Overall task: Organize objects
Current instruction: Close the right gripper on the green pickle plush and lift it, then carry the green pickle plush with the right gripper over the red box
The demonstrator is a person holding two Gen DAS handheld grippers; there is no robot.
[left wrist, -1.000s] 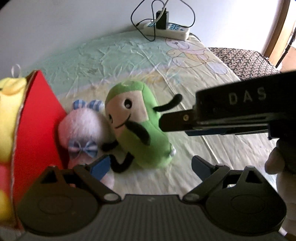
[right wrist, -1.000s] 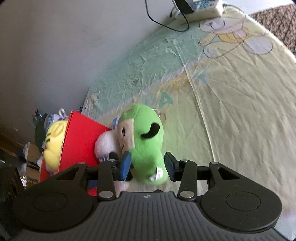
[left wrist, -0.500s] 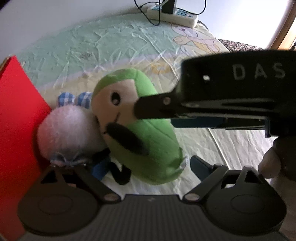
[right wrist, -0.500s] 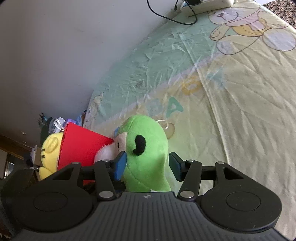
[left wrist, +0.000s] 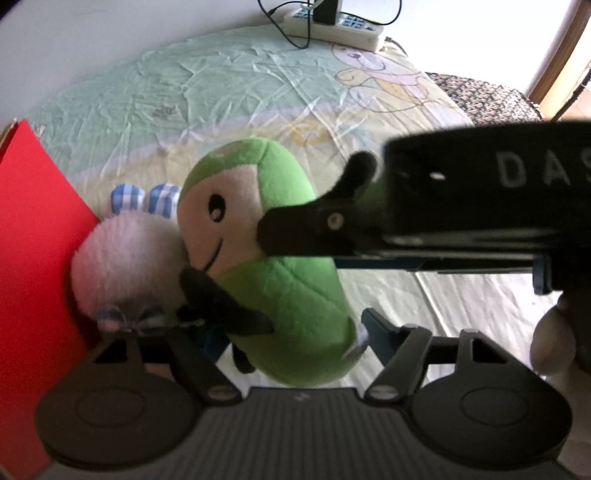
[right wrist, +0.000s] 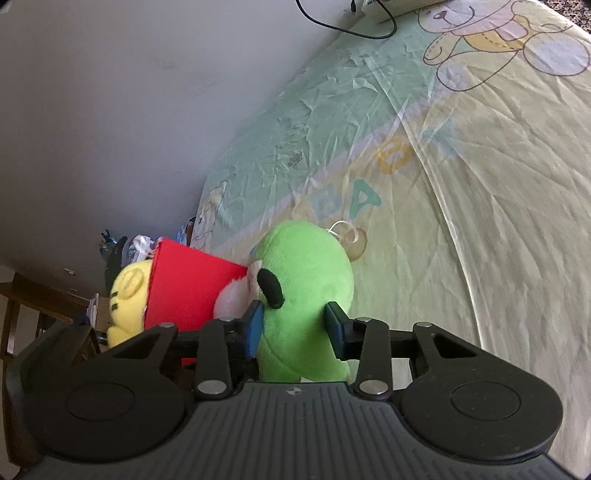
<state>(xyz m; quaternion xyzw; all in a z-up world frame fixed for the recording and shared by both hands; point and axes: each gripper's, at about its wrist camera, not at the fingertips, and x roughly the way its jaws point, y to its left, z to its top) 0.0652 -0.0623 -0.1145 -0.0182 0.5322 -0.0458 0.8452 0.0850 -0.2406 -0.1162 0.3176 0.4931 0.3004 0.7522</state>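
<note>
A green bean-shaped plush toy with a face and black limbs stands on the bed sheet, leaning against a fluffy pink plush with blue checked ears. A red box stands at the left, and a yellow plush sits in it. My right gripper is shut on the green plush toy, its blue pads pressing both sides. In the left wrist view its black body crosses from the right. My left gripper is open, with the green plush's lower end between its fingers; the left fingertip is mostly hidden.
The wrinkled bed sheet with a bear print runs back to a white wall. A white power strip with cables lies at the far edge. A patterned seat stands at the right. A person's hand holds the right gripper.
My right gripper's pads have closed in onto the green plush. My left gripper has come nearer, so both plushes look larger, and the yellow plush has left its view.
</note>
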